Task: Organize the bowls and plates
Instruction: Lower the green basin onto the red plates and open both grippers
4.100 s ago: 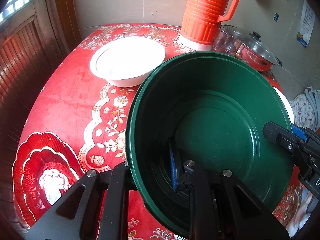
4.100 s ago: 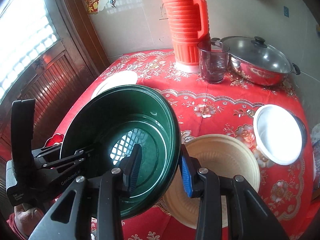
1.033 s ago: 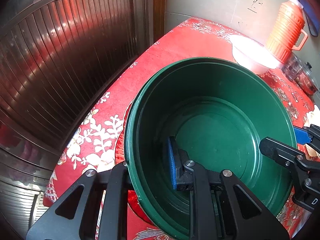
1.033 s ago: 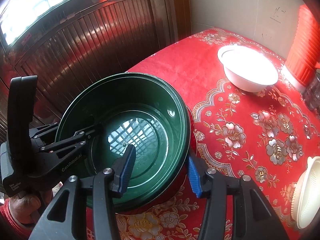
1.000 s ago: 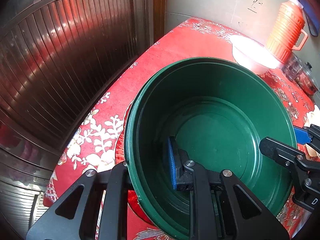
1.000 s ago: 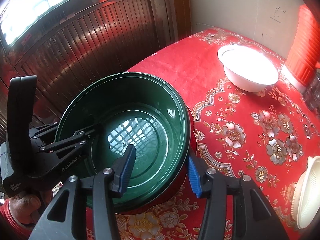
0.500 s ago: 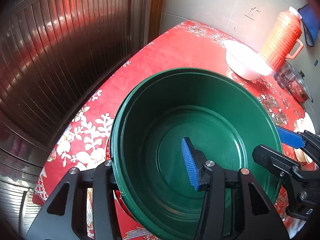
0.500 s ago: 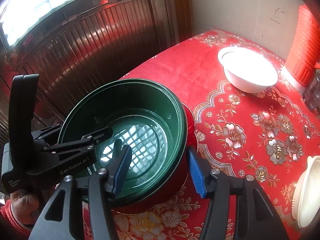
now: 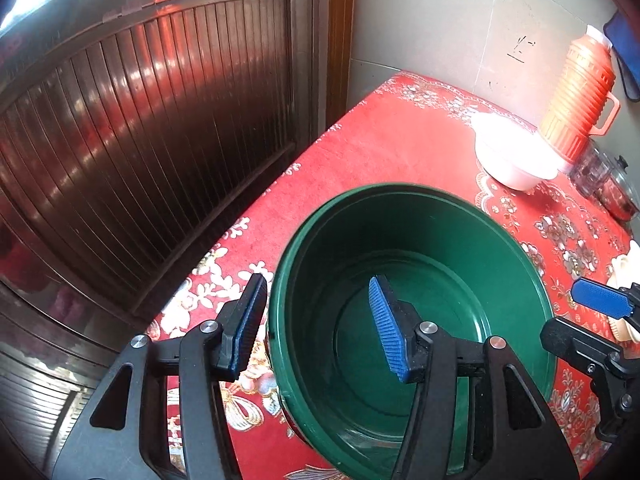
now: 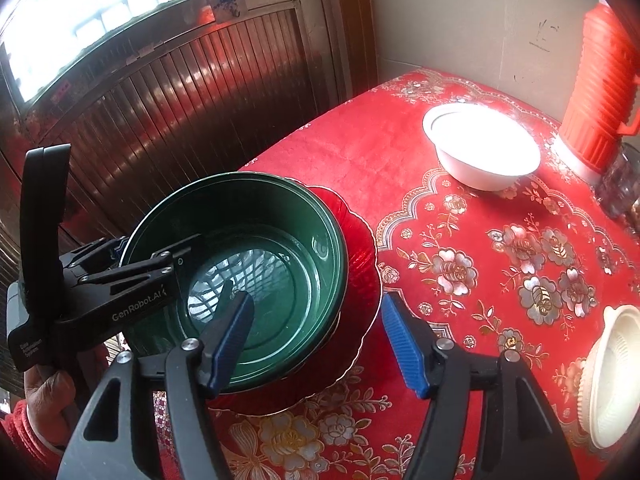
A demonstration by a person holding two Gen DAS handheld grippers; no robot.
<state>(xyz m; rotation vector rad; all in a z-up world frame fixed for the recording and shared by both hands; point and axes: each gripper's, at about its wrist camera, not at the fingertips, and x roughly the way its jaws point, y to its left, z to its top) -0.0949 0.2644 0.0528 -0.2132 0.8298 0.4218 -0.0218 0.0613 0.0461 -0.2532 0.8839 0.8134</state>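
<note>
Green bowl (image 10: 256,256) sits on the red plate (image 10: 360,256), lower left of my right view. My left claw (image 9: 316,328) and right claw (image 10: 316,340) are both opening, pads straddling its rim without gripping.

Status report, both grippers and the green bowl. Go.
Left gripper and right gripper opening, pads off the rim. Green bowl sits on red plate. Nothing in the way.
</note>
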